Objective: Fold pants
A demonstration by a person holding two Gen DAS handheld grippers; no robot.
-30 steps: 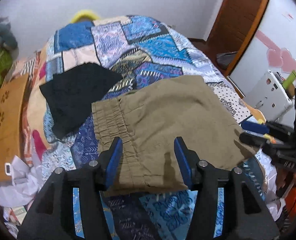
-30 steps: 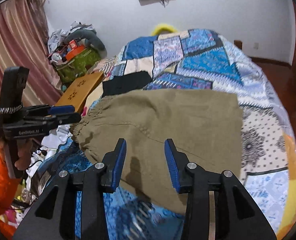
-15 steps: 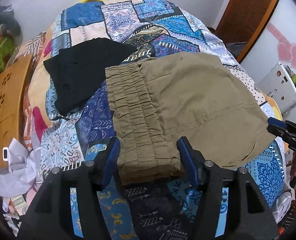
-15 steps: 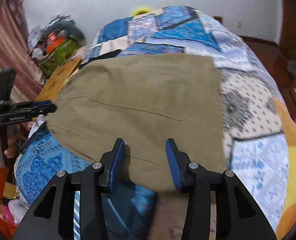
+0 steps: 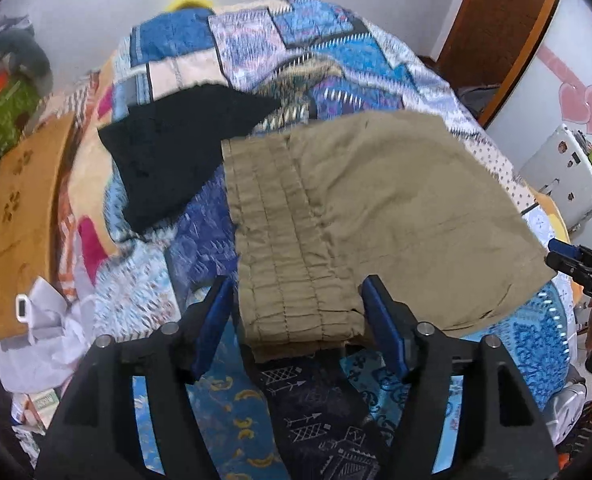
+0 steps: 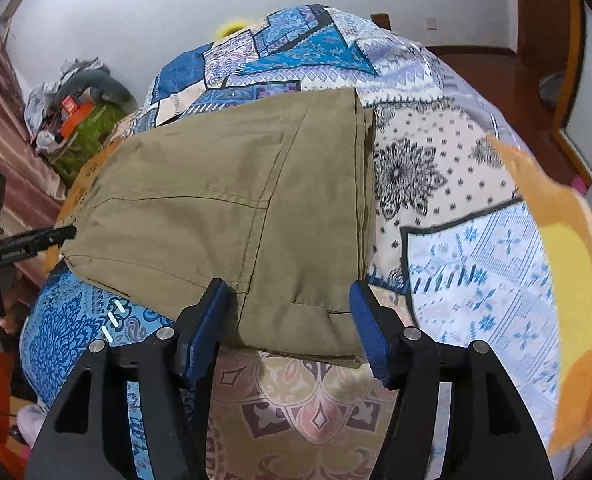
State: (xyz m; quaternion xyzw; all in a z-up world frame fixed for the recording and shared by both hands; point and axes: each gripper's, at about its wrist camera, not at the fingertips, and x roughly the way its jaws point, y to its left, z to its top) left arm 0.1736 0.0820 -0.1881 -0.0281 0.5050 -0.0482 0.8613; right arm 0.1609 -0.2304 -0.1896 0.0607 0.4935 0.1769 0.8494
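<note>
The olive-green pants (image 5: pixel 376 216) lie folded flat on the patchwork bedspread (image 5: pixel 288 40). In the left wrist view my left gripper (image 5: pixel 296 320) is open, its blue pads either side of the near corner of the elastic waistband (image 5: pixel 280 248). In the right wrist view the pants (image 6: pixel 236 200) show their folded leg end, and my right gripper (image 6: pixel 288 328) is open around the near hem corner. Each gripper shows at the edge of the other's view: the right one (image 5: pixel 576 260) and the left one (image 6: pixel 28 240).
A black garment (image 5: pixel 176 148) lies on the bed left of the waistband. A wooden board (image 5: pixel 20 220) and white paper (image 5: pixel 48 336) sit at the bed's left side. A white device (image 5: pixel 564 172) stands to the right. Clutter (image 6: pixel 80 120) is piled by the curtain.
Both grippers have dropped toward the near edge of the pants and now straddle its corners. The right gripper shifted right toward the leg end. The pants lie as before.
</note>
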